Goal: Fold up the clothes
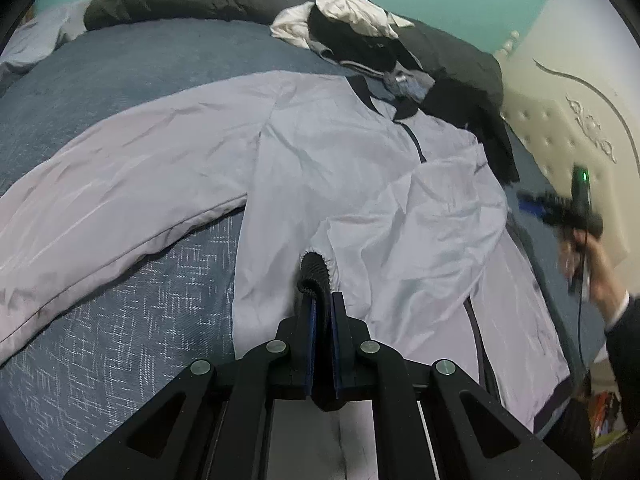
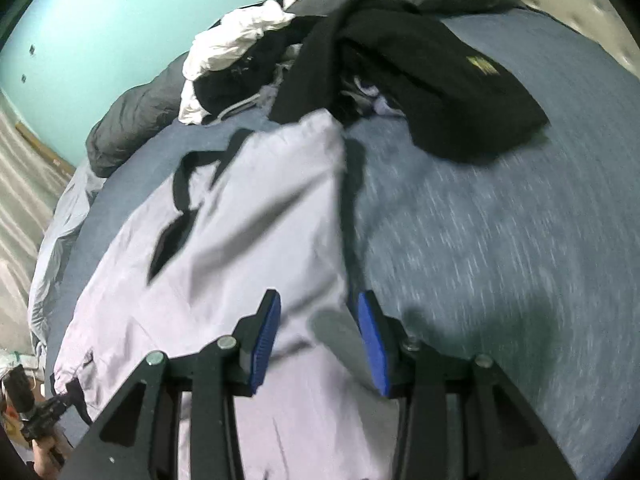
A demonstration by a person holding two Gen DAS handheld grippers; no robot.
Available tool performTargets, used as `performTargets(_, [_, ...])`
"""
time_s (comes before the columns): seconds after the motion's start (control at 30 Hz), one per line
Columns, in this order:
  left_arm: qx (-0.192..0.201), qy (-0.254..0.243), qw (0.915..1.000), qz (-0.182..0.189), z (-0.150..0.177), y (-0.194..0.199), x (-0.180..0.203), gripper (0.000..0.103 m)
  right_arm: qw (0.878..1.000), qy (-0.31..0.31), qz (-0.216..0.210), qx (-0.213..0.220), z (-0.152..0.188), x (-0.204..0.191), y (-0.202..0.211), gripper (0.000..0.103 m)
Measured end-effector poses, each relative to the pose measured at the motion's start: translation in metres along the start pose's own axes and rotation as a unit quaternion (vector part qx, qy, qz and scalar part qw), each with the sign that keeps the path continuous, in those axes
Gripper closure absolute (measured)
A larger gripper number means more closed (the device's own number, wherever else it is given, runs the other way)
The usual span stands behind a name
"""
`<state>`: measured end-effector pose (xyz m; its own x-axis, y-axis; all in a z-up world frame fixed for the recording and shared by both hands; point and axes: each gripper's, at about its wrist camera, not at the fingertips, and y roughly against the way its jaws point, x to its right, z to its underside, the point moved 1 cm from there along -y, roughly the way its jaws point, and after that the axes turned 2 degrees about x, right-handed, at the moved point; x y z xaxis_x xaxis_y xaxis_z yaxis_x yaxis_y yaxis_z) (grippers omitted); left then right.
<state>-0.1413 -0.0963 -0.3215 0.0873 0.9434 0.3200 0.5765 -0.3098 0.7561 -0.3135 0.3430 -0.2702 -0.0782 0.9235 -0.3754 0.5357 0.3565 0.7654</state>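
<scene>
Two grippers are working over the bed [image 1: 100,80], and I am holding one in each hand. I am keeping the left gripper [image 1: 323,304] squeezed shut on the dark ribbed cuff [image 1: 314,276] of a sleeve of the pale lilac jacket [image 1: 320,152] — the cuff is sticking up from between the blue pads. That sleeve is lying folded across the jacket's front, while the other sleeve is stretching out flat to the left over the blue blanket. The jacket is lying face up with its dark collar [image 1: 384,106] pointing toward the pile of clothes [image 1: 360,36] at the far side. My right gripper [image 2: 318,340] is hanging just above the jacket's right edge with its jaws parted and nothing pinched between them; the picture from it is blurred. In the left view I am seeing my right hand [image 1: 588,252] off to the side, clear of the fabric. Past the jacket, a black garment [image 2: 440,80] with a small yellow mark is lying on the blanket — beside it, white cloth [image 2: 236,44] is bunching up.
</scene>
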Motion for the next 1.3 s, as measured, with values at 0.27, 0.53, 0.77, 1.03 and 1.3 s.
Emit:
performTargets(0.27, [0.036,0.035,0.9987,-0.005,0.019,0.011,0.001,0.096,1.000,-0.006,0.024,0.018,0.032,0.008,0.001,0.062])
performTargets(0.53, [0.047,0.044,0.9979,-0.006,0.029,0.004,0.003,0.096,0.998,0.020,0.052,0.036,0.037,-0.002,0.003,0.062])
performTargets(0.77, [0.055,0.036,0.9978,0.001,0.021,0.001,0.007,0.096,0.998,0.032,0.050,0.030,0.037,-0.008,-0.010,0.062])
performTargets(1.03, [0.066,0.047,0.9967,0.006,0.021,0.005,0.002,0.096,0.997,0.050,0.045,0.031,0.037,-0.012,-0.005,0.062])
performTargets(1.3, [0.064,0.044,0.9970,0.006,0.022,0.001,0.004,0.096,0.997,0.046,0.058,0.019,0.034,-0.006,-0.013,0.062])
